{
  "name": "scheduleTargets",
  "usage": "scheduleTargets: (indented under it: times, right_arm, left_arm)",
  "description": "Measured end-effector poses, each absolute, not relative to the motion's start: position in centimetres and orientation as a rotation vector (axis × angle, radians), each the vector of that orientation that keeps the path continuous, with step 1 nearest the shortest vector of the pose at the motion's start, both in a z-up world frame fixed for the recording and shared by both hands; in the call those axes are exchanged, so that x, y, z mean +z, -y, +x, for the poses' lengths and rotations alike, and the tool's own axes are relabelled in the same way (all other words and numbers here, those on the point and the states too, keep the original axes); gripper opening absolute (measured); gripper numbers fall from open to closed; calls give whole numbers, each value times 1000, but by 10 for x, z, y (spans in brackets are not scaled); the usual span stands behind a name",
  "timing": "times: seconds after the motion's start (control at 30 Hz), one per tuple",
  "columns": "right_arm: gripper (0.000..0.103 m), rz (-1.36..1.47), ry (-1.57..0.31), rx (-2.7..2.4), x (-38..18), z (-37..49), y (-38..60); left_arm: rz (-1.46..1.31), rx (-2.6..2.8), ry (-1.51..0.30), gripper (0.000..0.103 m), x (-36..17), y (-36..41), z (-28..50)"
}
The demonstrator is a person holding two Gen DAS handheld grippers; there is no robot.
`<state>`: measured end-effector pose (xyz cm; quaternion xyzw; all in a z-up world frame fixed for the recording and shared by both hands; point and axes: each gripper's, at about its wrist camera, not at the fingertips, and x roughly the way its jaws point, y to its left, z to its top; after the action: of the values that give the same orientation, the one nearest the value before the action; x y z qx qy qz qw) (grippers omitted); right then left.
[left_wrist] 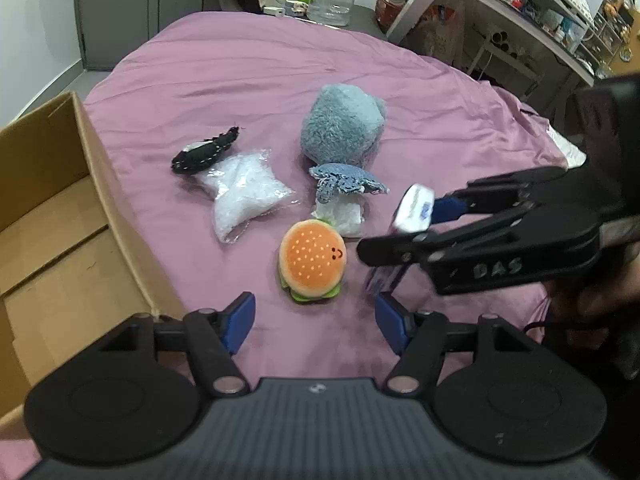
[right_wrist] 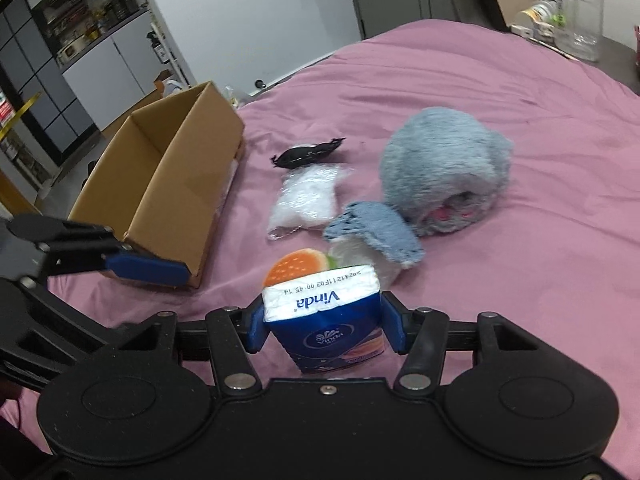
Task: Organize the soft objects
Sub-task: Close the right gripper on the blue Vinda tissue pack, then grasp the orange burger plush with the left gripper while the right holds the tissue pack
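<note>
Step in hand: carrying the tissue pack toward the cardboard box; best done level and slow, grip kept firm but not crushing, release only once well inside the box walls.

Right gripper: clenched on the tissue pack; blue pads pressing both narrow sides; white printed end pointing away from the camera, blue body toward it.

Tissue pack relative to fingers: squarely between the two pads, seated deep toward the gripper body, apparently lifted off the pink bedcover, though blur makes that uncertain.

Left gripper: spread wide, grasping nothing; hovering low over the bedcover.

Burger plush: just ahead of the left fingers, centred on the gap between them, not touched by either pad.

Box: open-topped, on the bed to the left of the toys, nothing visible inside; well apart from the held pack.

Other soft things on the bed: grey-blue plush farthest back; blue knitted piece over a white wad just behind the burger; clear bag of white filling beside a black felt piece.

Caution: path to the box crosses the left gripper; worth passing above it.
</note>
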<state>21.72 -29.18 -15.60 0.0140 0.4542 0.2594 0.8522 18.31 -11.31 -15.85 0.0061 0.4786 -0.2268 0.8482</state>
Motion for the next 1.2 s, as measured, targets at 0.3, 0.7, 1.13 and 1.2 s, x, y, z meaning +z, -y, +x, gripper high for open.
scheduleTargets:
  times: [0.3, 0.7, 1.13, 1.2]
  right_arm:
    - [54, 43, -1013, 500, -155, 229, 312]
    - [53, 109, -1044, 496, -164, 239, 333]
    - [52, 94, -1013, 502, -148, 231, 333]
    - [52, 91, -999, 503, -142, 229, 331]
  left_arm:
    - [84, -566, -986, 66, -160, 139, 199]
    - [224, -437, -1067, 65, -190, 166, 223]
    - [158, -436, -1026, 37, -176, 153, 217]
    - [147, -433, -995, 37, -165, 149, 214]
